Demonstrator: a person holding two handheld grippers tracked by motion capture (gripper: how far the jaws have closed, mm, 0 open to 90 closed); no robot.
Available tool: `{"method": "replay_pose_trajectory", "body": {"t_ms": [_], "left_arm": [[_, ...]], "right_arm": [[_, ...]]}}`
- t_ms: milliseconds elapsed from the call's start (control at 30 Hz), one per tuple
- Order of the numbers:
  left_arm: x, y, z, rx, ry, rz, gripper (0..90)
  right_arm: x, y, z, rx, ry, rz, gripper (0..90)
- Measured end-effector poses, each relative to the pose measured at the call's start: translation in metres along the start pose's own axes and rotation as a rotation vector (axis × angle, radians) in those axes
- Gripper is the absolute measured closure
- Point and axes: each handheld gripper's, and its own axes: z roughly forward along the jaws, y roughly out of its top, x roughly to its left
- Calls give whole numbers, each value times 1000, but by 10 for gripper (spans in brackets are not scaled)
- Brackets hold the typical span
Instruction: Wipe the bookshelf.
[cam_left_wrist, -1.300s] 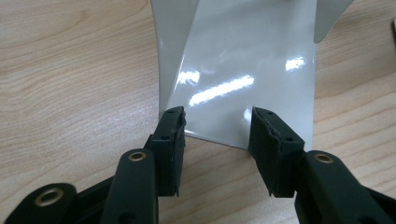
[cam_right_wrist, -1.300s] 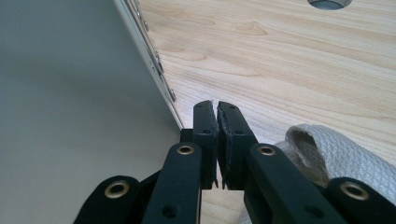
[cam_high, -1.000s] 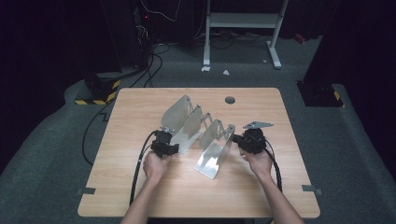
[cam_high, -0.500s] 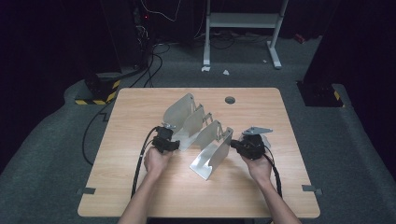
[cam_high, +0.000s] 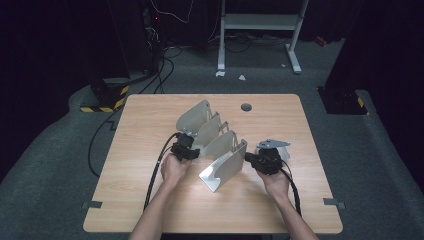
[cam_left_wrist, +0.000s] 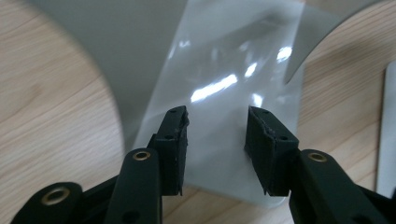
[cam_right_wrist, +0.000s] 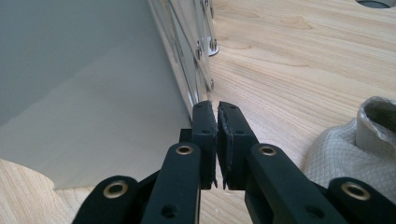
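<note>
A folding metal rack (cam_high: 212, 142) of grey plates stood on the wooden table (cam_high: 150, 200), running slantwise from the middle toward the near edge, its nearest plate leaning out toward the person. The rack lay between the two hands, a little nearer the far edge than the near one.

The left gripper (cam_high: 186, 148) sat against the left side of the rack, about midway along it. In the left gripper view (cam_left_wrist: 216, 140) its jaws stood partly open and had just been closing a little; a pale glossy metal plate (cam_left_wrist: 224, 93) lay under and beyond them, but the pads (cam_left_wrist: 175, 135) pressed on nothing that could be seen, and whether they touched the plate was hard to judge from that angle.

The right gripper (cam_high: 265, 161) was at the right side of the rack, near its closest plate. In the right gripper view (cam_right_wrist: 216, 140) its jaws were drawn together with only a thin slit between the pads (cam_right_wrist: 231, 135), and nothing showed in that slit. The tips lay just beside the lower edge of a large grey plate (cam_right_wrist: 88, 107), close to the riveted hinge strips (cam_right_wrist: 194, 51).

A crumpled white cloth (cam_right_wrist: 355, 149) lay near the right gripper on the side away from the rack. A round dark hole (cam_high: 246, 107) sat in the tabletop near the far edge.
</note>
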Motion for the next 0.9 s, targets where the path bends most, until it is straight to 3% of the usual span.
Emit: {"method": "replay_pose_trajectory", "body": {"t_ms": [267, 600, 700, 900], "left_arm": [[0, -4, -2, -5, 8, -14, 566], [8, -13, -10, 12, 90, -101, 519], [13, -15, -11, 12, 94, -149, 493], [15, -16, -10, -4, 82, -131, 510]], "right_arm": [[-3, -2, -2, -1, -9, -1, 852], [0, 1, 2, -1, -4, -1, 850], [0, 1, 2, 2, -5, -7, 847], [1, 2, 3, 7, -5, -7, 862]]}}
